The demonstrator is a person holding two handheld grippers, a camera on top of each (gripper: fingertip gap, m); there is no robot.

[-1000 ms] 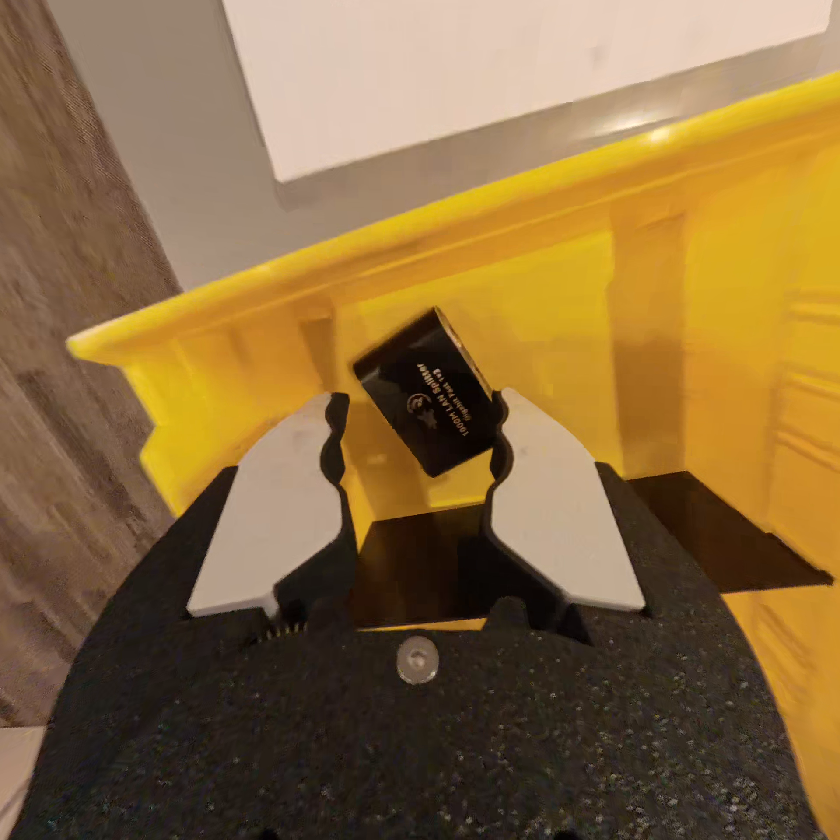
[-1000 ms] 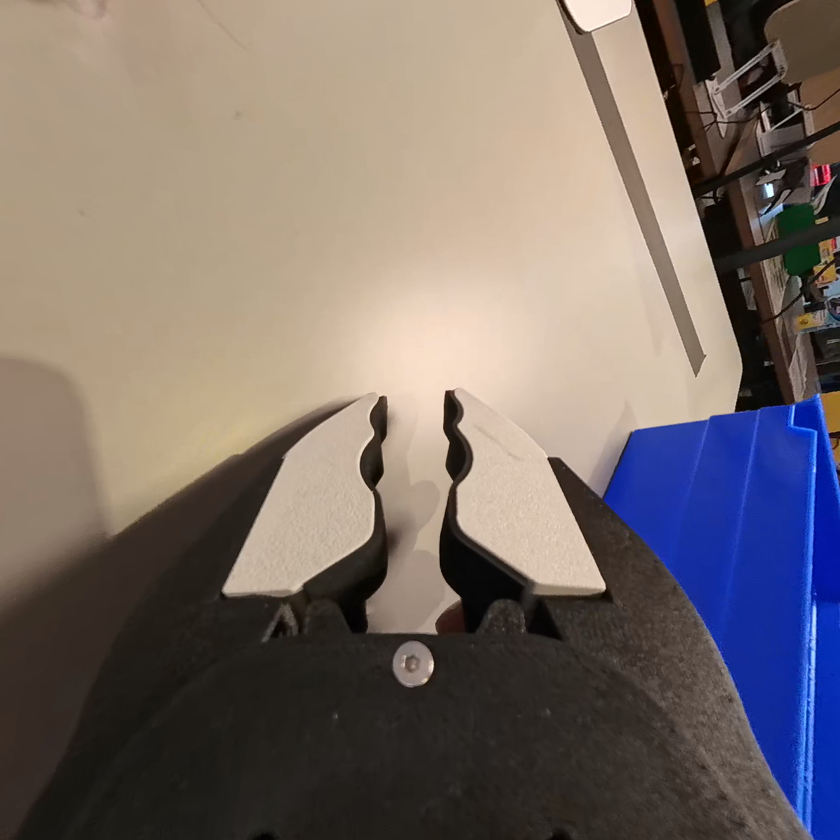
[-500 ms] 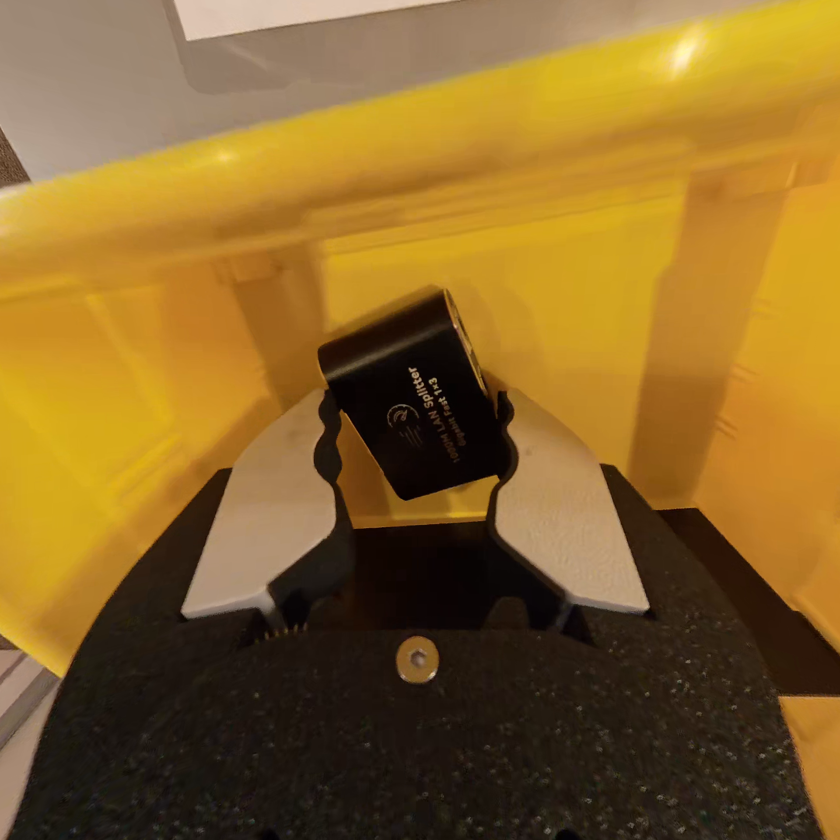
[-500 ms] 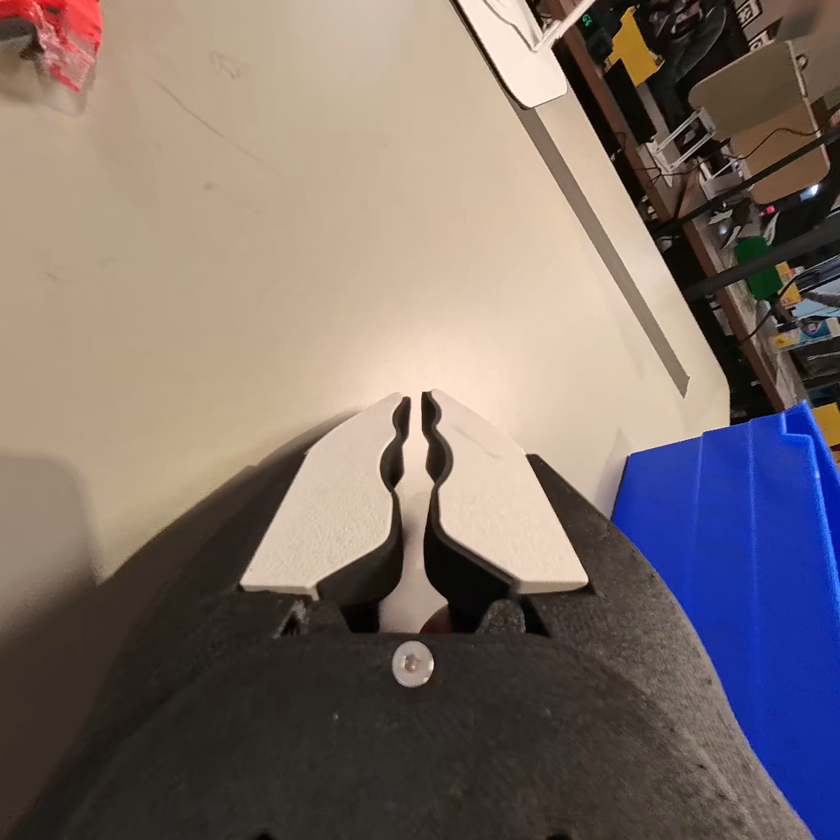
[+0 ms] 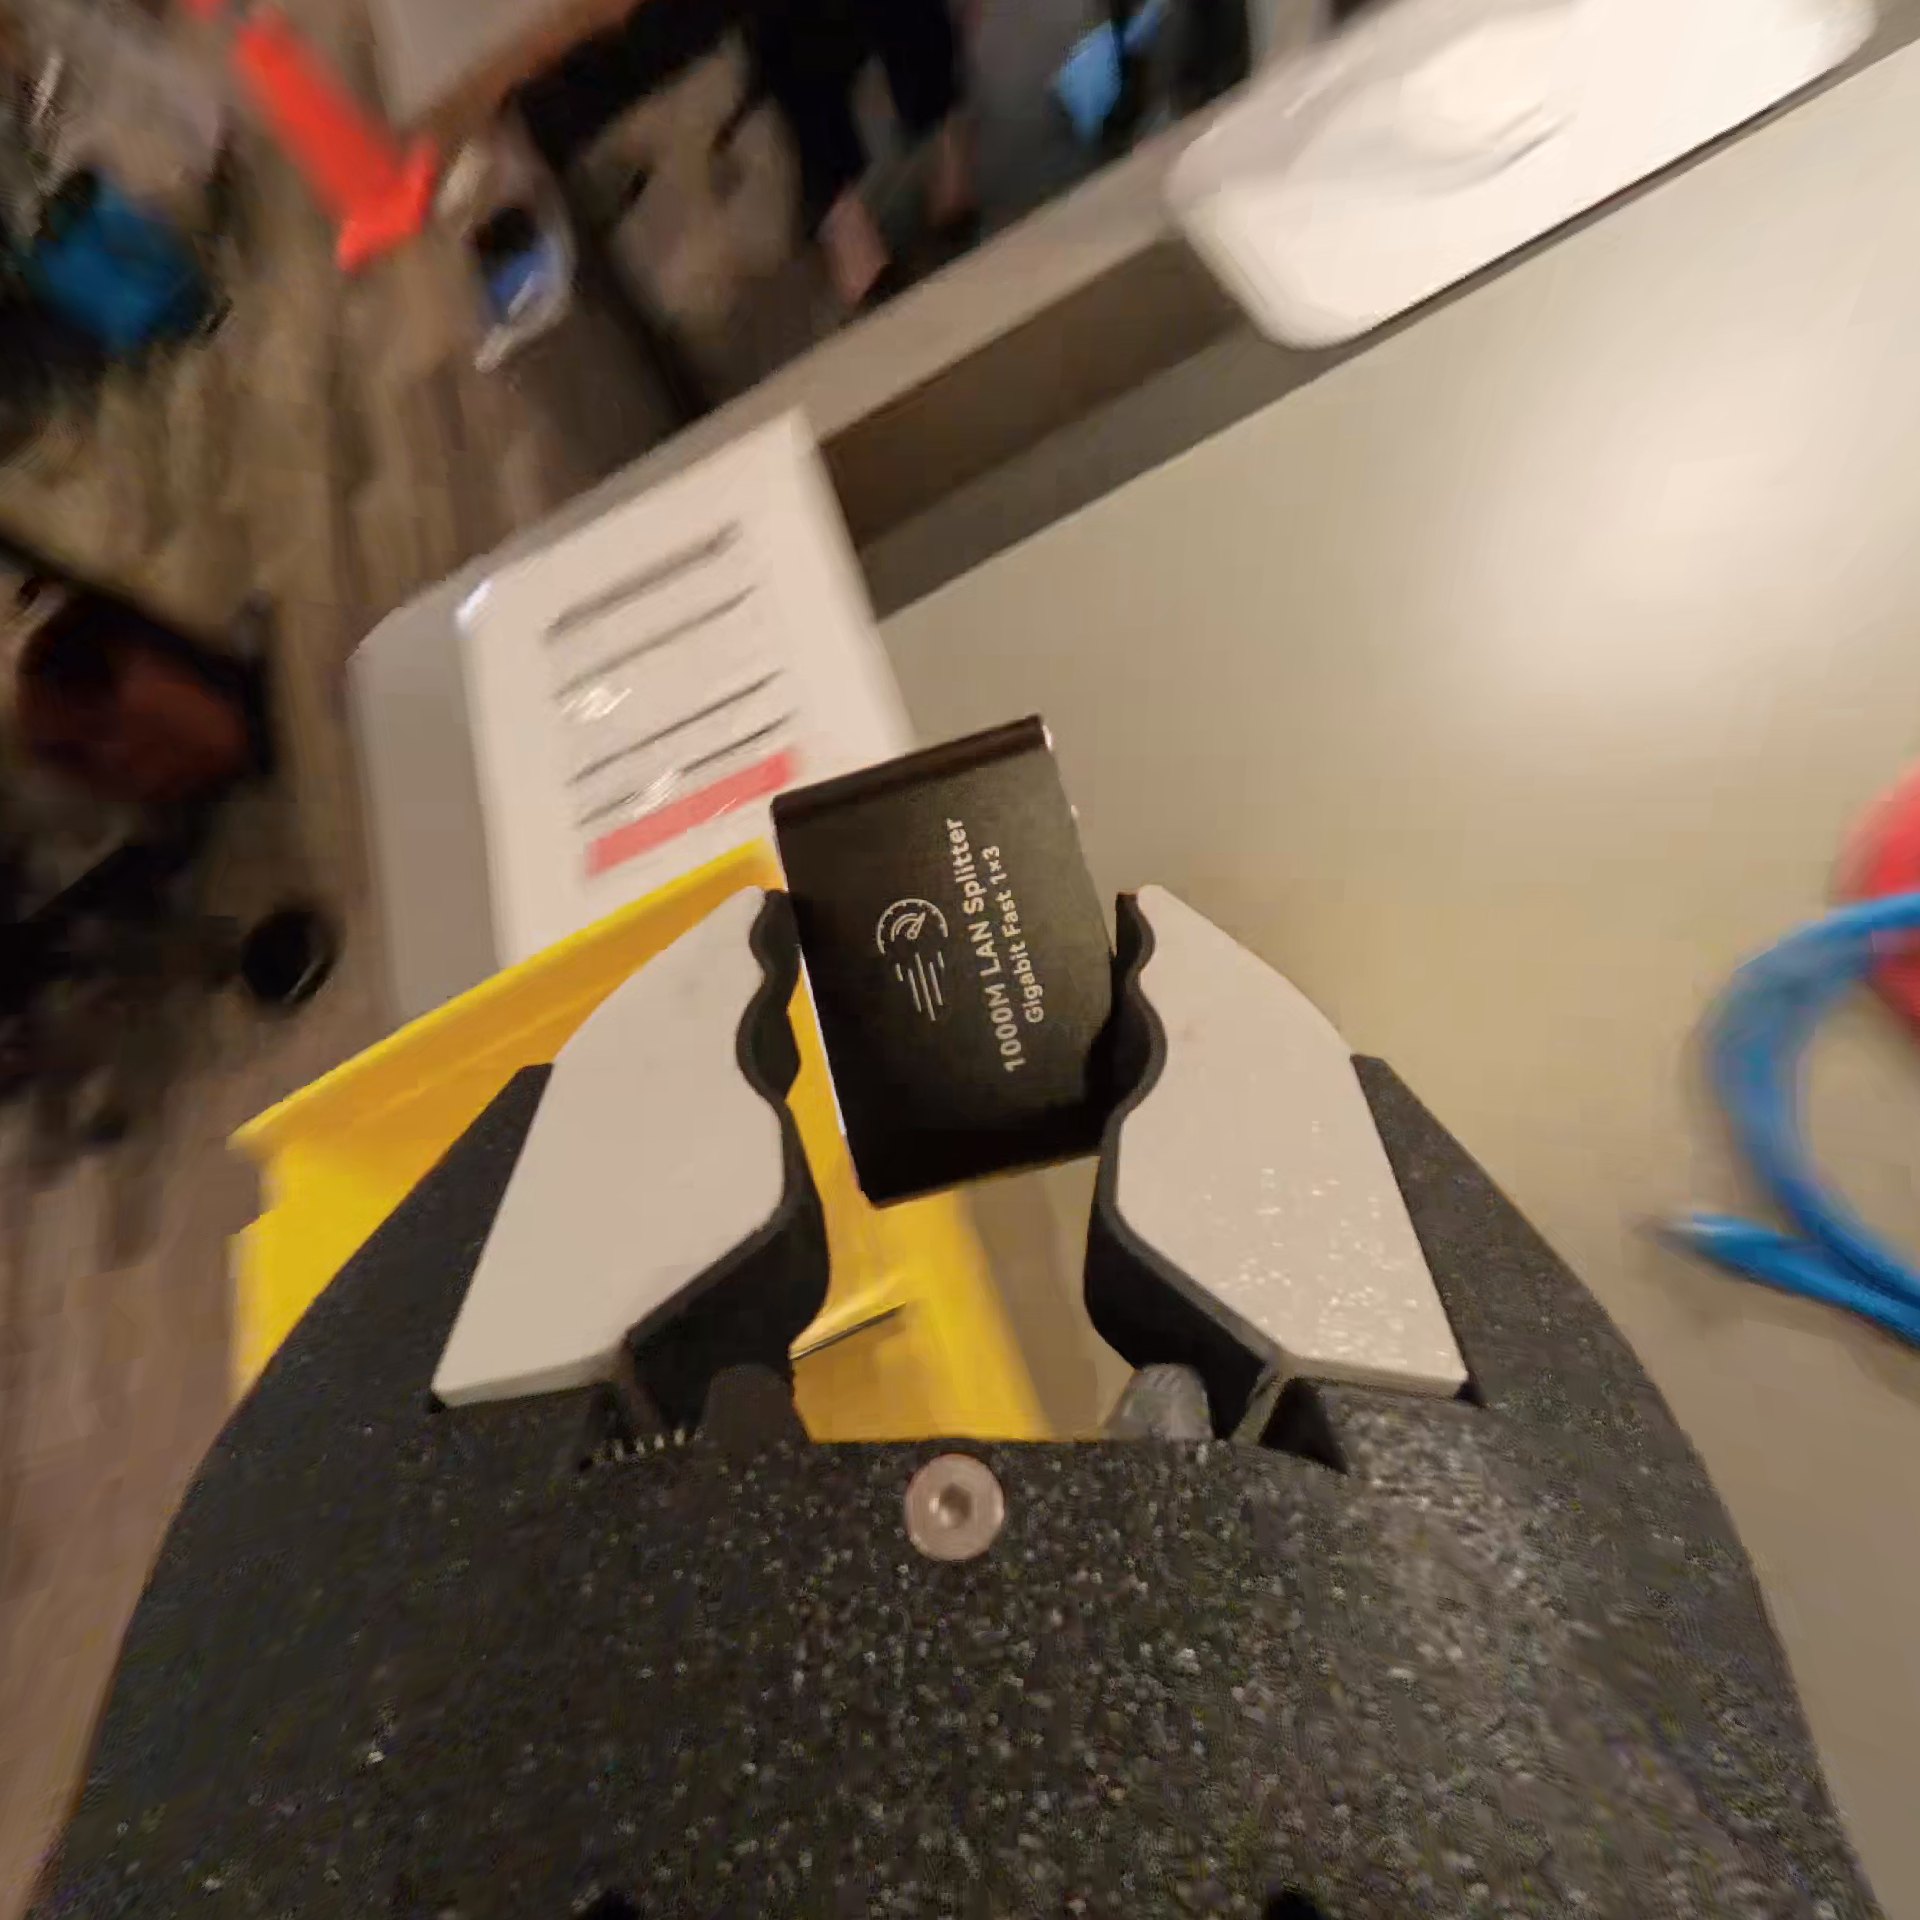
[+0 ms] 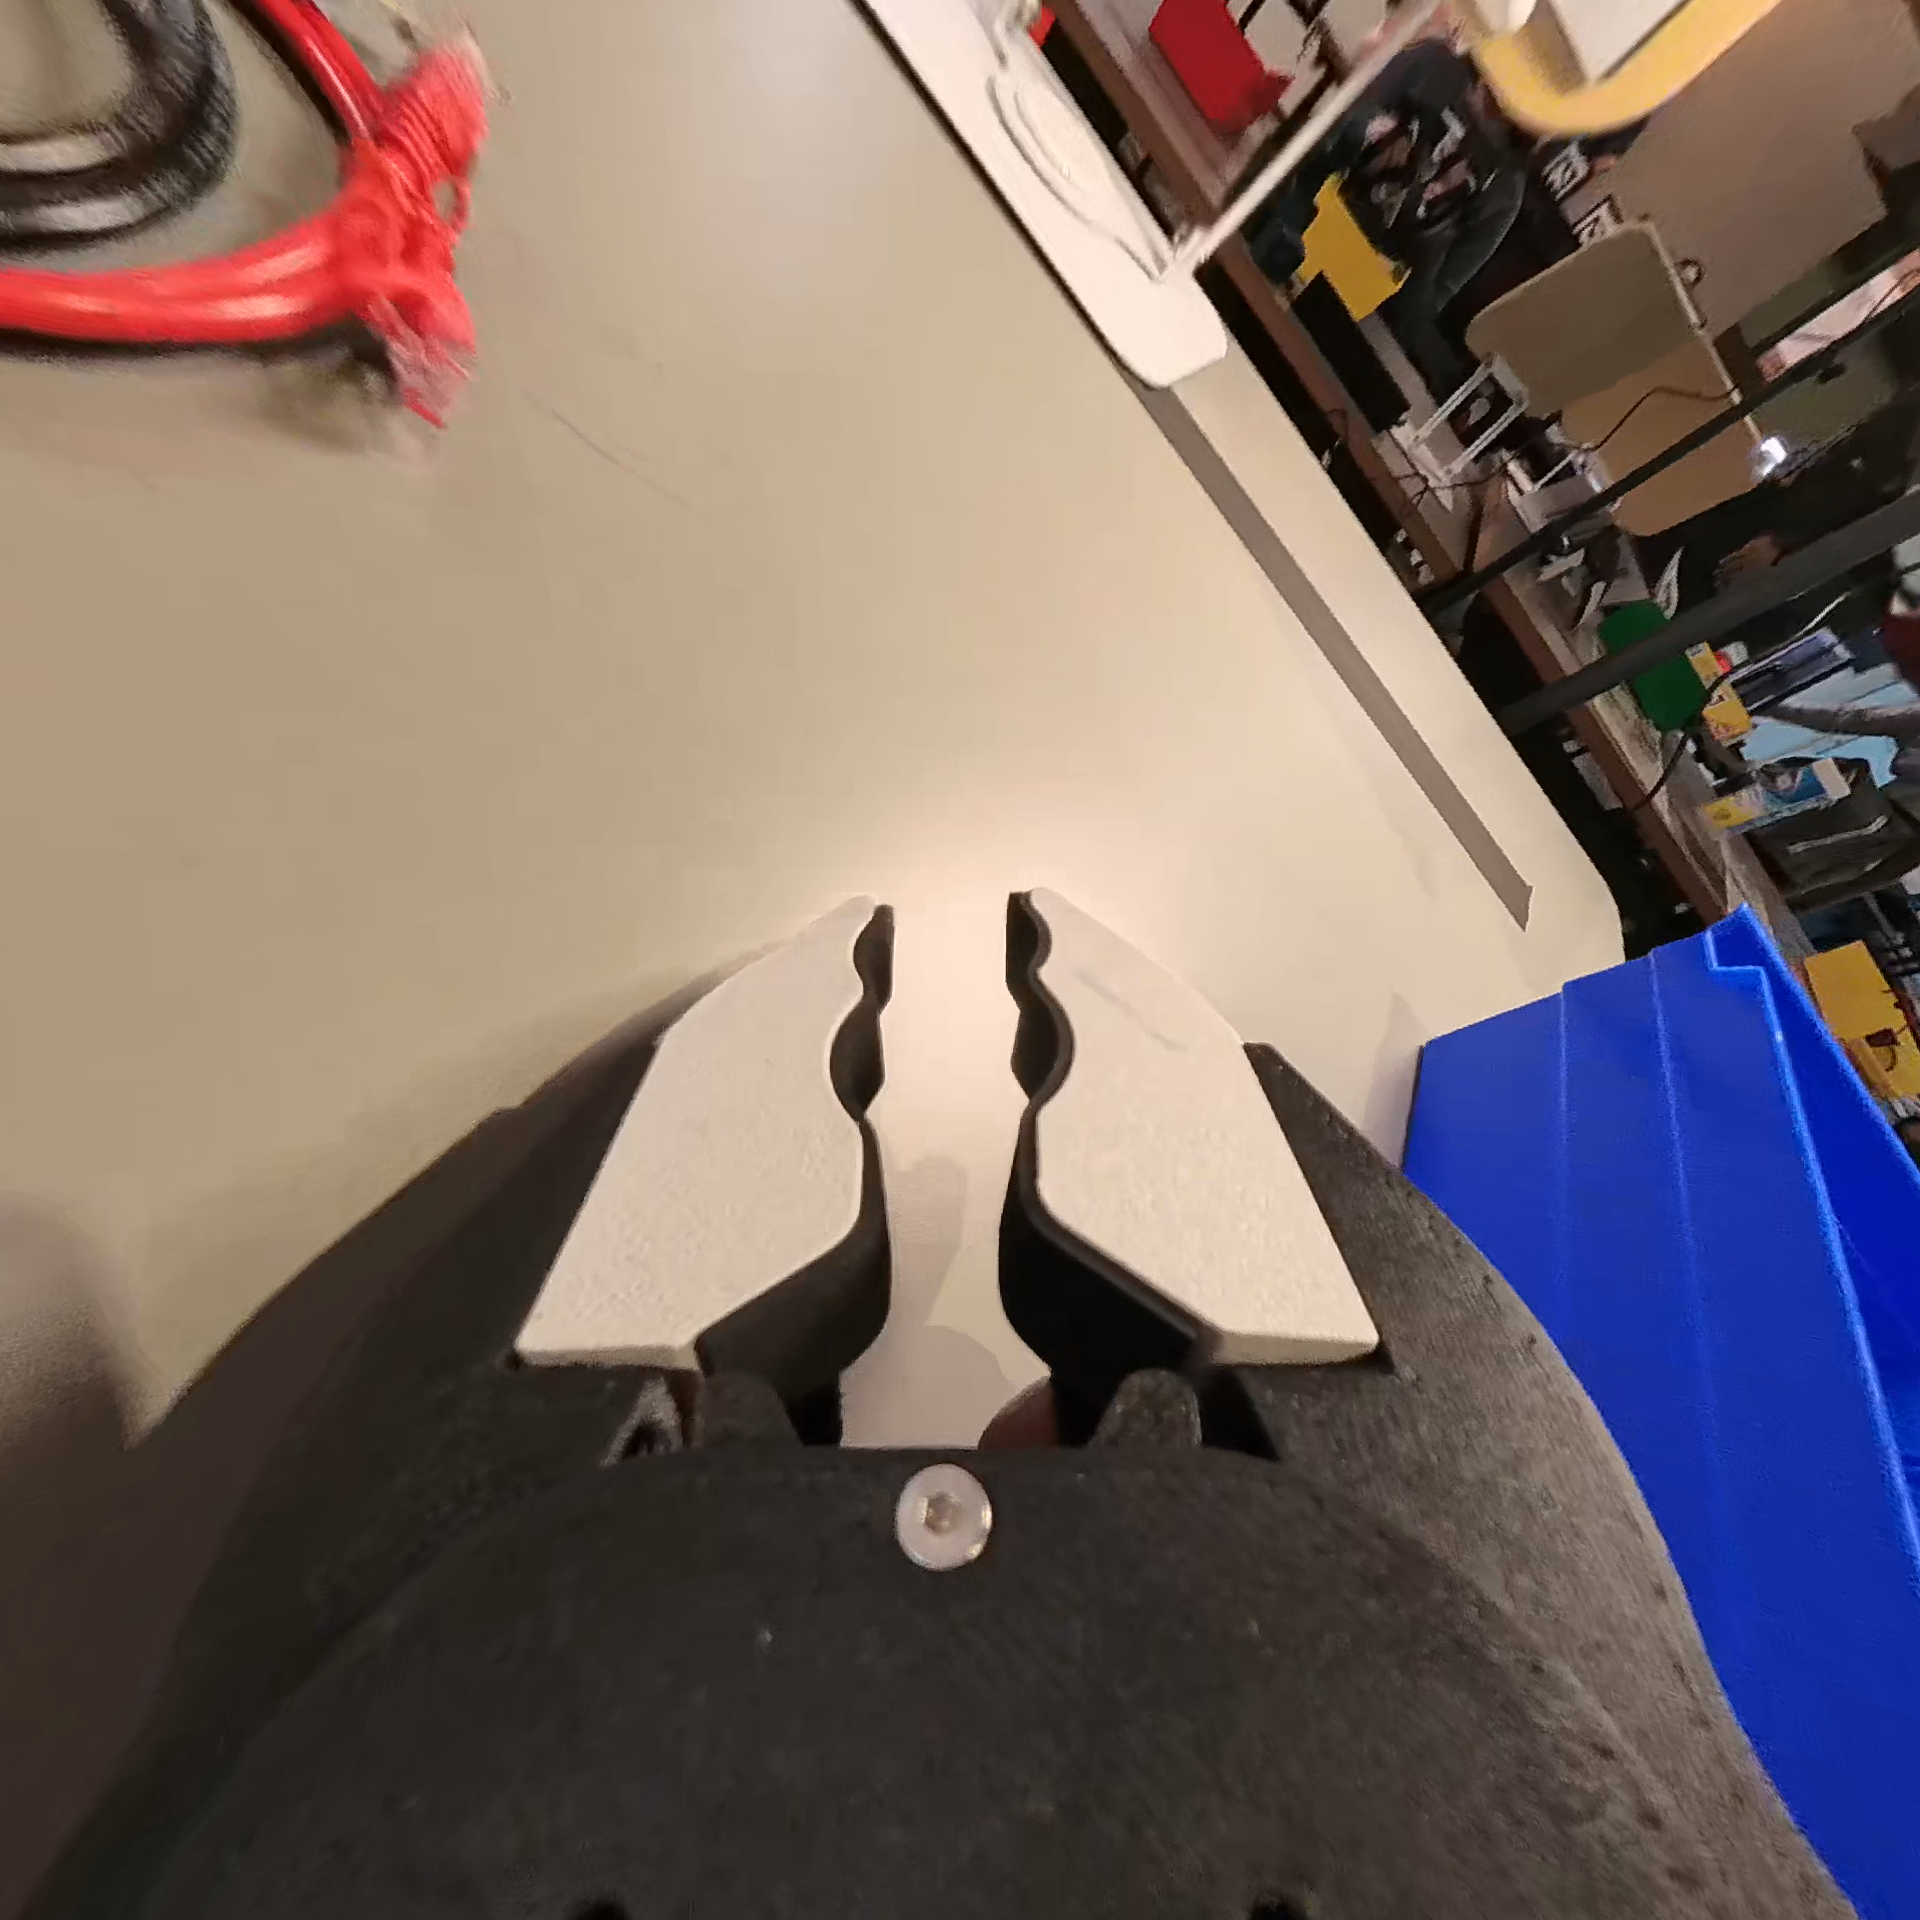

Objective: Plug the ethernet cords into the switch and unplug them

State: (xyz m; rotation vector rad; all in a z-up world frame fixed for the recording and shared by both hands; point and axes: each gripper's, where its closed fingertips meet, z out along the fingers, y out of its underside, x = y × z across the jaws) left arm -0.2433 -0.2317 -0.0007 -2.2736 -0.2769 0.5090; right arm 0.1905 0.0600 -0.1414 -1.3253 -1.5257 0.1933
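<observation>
- The left gripper (image 5: 940,1029) is clamped on the switch (image 5: 951,961), a small black box, across its two long sides. It sits skewed between the fingers, its far end sticking out past the tips.
- Judged from that skew, the box could twist or slip loose when it is set down or when a plug is pushed in (the grip is on smooth sides, near one end).
- Just below and behind the left gripper is the corner of a yellow bin (image 5: 436,1091); the gripper is raised above it and tilted out over the table (image 5: 1455,675).
- The right gripper (image 6: 945,935) holds nothing, its fingers a narrow gap apart, angled low over bare tabletop beside a blue bin (image 6: 1662,1247).
- Farther out lie the cords: a blue cord (image 5: 1787,1122) to the right in the left view, and a red cord (image 6: 312,260) with a black cord (image 6: 104,135) at the far left in the right view. None is plugged in yet.
- Motion blur suggests the left hand is swinging fast, so overshoot is a risk.
</observation>
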